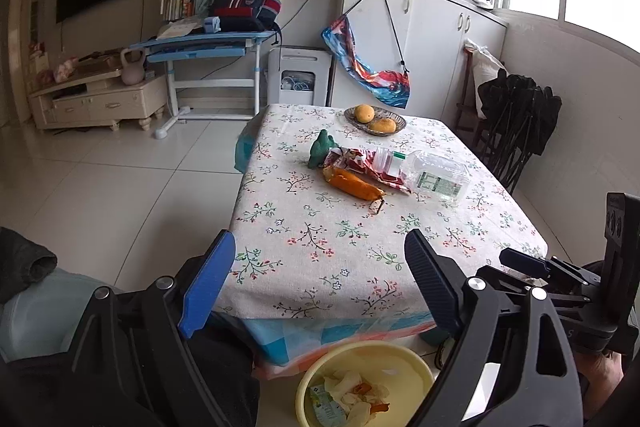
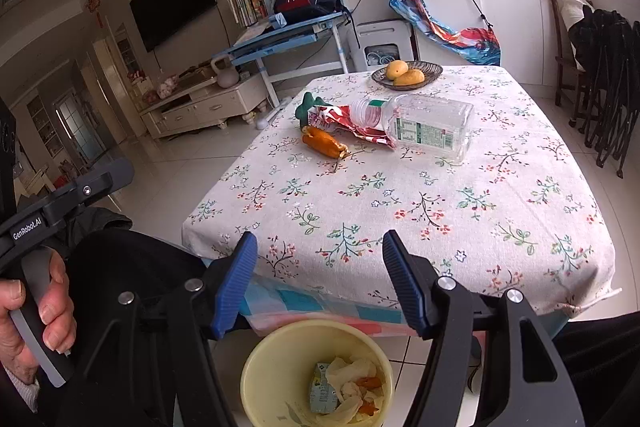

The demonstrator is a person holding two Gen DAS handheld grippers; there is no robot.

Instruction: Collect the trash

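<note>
Your left gripper [image 1: 320,283] and right gripper [image 2: 320,279] both hung over the near edge of the table [image 2: 400,211], above the yellow bin [image 2: 256,367] on the floor; each had its fingers spread with nothing between them, the left pair wider than the right. The bin already held crumpled paper, a small carton and orange scraps. The trash left to collect lay together toward the far side of the tablecloth: an orange peel [image 2: 322,143], a torn red-and-white wrapper [image 2: 340,121] and an empty clear bottle [image 2: 424,131] lying on its side across the wrapper.

Hazards, as judged from this arrangement:
- The bottle rested on its rounded side; a glancing touch from one finger could have rolled it toward the table edge.
- The wrapper lay partly under the bottle, so pulling it first would likely have dragged or spun the bottle.
- The peel was limp and low on the cloth; closing on it could have pinched the tablecloth and tugged everything on it.
- The green figurine [image 2: 306,109] touched the wrapper, and the fruit dish [image 2: 430,70] stood just behind; neither looked like trash, and a wide reach could have knocked or collected them.
- The bin sat partly under the table edge, so a release made too early would have missed it.
</note>
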